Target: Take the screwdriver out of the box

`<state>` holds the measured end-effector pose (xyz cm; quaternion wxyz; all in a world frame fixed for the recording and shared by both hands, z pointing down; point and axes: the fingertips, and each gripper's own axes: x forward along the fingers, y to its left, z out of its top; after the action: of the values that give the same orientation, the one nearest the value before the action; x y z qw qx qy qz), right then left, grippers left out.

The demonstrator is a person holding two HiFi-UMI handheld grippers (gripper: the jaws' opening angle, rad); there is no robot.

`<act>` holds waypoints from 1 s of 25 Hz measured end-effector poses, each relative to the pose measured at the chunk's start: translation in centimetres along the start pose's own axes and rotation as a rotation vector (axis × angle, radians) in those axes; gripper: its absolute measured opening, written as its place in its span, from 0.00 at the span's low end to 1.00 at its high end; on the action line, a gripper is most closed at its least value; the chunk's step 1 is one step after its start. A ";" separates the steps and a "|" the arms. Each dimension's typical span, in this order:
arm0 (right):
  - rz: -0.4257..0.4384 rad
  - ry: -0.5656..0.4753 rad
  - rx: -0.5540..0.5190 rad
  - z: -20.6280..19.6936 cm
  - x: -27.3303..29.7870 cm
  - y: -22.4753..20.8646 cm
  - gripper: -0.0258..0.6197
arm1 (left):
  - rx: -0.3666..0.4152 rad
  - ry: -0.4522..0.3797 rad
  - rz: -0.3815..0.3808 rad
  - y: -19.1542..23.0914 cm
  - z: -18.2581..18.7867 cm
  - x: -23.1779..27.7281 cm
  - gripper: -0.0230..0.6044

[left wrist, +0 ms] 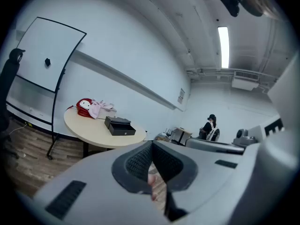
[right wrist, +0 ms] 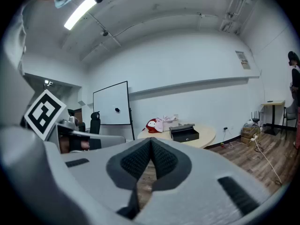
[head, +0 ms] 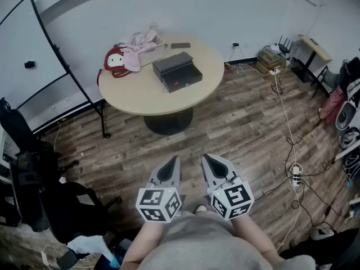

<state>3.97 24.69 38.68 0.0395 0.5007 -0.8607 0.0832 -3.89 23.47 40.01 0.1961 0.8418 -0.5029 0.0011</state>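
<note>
Start position for the task, seen from the head view and both gripper views. The left gripper (head: 175, 161) and the right gripper (head: 206, 158) are held side by side close to the person's body. Both point forward and slightly down over the wooden plank floor (head: 242, 122), and their square-marker cubes (head: 159, 202) sit nearest the torso. Each gripper view shows its ribbed pads meeting at the tips with nothing between them, so both pairs of jaws are closed and empty. This is probably a carrying posture, since nothing is within reach.

The dark grey rectangular box (head: 177, 72) stands near the middle of the round beige tabletop (head: 140, 91), well apart from both grippers, and its interior is exposed to the head view. The screwdriver cannot be made out at this range. A small reddish spot inside the box may belong to it, so it is judged to lie there, not yet removed. A red bag (head: 115, 61) draped with pink cloth (head: 135, 52) sits at the far edge of the tabletop, beside the box but clear of its opening. A white board on a stand (head: 28, 55) is to the left of the tabletop.

The task has not begun. The next step is judged to be an approach to the tabletop, with one pair of jaws opening above the box.
</note>
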 end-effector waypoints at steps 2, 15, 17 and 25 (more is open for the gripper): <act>-0.002 0.005 0.004 0.2 -0.4 0.1 0.04 | -0.006 -0.004 -0.004 -0.5 0.1 -0.3 0.04; 0.020 -0.021 0.072 0.5 0.0 -0.3 0.04 | -0.036 0.007 -0.005 -0.2 0.2 0.3 0.04; 0.021 -0.024 0.075 0.6 0.2 -1.0 0.04 | -0.038 0.003 0.004 0.0 0.3 0.8 0.04; 0.051 -0.017 0.079 0.4 0.6 -3.9 0.04 | -0.055 -0.010 0.053 -0.3 0.0 3.4 0.04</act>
<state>7.08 22.16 38.81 0.0103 0.4803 -0.8696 0.1142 -1.93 20.77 40.61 0.2165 0.8225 -0.5258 -0.0116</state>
